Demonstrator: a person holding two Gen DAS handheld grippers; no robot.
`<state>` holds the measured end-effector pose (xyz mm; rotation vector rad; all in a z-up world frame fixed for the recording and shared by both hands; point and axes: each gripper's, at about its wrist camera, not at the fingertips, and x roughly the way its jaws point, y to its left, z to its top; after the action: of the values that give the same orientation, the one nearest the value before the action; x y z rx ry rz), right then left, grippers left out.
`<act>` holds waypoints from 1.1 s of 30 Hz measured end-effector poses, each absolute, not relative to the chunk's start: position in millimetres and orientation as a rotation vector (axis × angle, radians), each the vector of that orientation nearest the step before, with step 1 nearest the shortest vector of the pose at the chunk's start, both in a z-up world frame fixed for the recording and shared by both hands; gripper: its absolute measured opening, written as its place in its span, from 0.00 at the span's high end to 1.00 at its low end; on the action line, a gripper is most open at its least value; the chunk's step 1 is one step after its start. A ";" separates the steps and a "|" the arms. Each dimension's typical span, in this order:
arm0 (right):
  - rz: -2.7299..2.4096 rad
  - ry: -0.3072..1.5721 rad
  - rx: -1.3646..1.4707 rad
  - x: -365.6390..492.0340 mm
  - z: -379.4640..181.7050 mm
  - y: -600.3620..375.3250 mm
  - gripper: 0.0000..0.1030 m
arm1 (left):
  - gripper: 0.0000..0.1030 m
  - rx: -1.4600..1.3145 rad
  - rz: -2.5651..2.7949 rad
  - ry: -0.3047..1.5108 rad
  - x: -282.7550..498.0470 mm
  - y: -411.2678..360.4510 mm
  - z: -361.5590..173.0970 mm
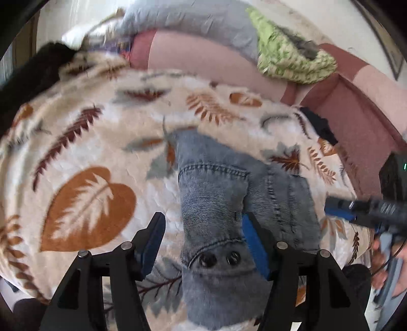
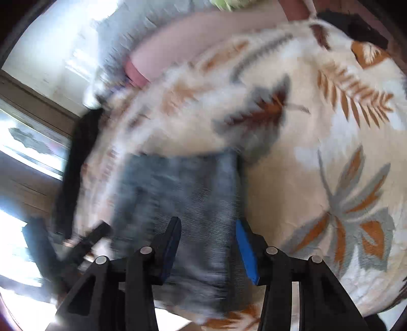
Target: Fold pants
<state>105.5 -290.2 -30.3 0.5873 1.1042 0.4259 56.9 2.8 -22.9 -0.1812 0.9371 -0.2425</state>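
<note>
A leaf-print blanket point(image 1: 89, 142) is covering the bed, a pink couch point(image 1: 356, 122) lying beyond. The jeans point(image 1: 216, 193) are lying folded near its front edge. Left gripper point(image 1: 203, 244) and right gripper point(image 2: 207, 247) are hanging spread, seemingly untouching; open blanket is stretching around.

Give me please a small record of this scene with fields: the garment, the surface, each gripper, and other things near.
garment: grey-blue jeans, folded into a compact bundle, two dark buttons facing the left wrist camera
surface: fleece blanket with a leaf pattern, jeans lying on it
left gripper: open, jaws apart on either side of the jeans, pads not pressing
right gripper: open above the jeans, view blurred
nearby: green patterned cloth and grey cloth on a pink cushion behind the blanket
</note>
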 end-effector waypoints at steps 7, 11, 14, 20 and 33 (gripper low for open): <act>0.491 1.303 0.784 90.9 -110.8 -276.7 0.57 | 0.34 -0.058 -0.268 1.049 48.1 -22.5 -67.4; 0.480 1.249 0.750 89.6 -81.8 -287.9 0.48 | 0.34 -0.089 -0.275 0.990 40.1 -13.9 -40.0; 0.489 1.208 0.736 102.8 -60.8 -289.9 0.45 | 0.34 -0.035 -0.317 0.946 32.6 -20.6 -33.0; 0.494 1.151 0.712 166.5 -53.1 -284.4 0.40 | 0.24 0.086 -0.279 1.003 37.8 -40.8 -62.1; 0.461 1.137 0.786 163.6 -69.9 -299.9 0.36 | 0.23 0.009 -0.314 0.909 21.4 -30.3 -35.7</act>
<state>163.6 -299.9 -69.9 0.7858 1.1372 0.4607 21.4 -30.3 -35.7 0.0094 0.9094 -0.3144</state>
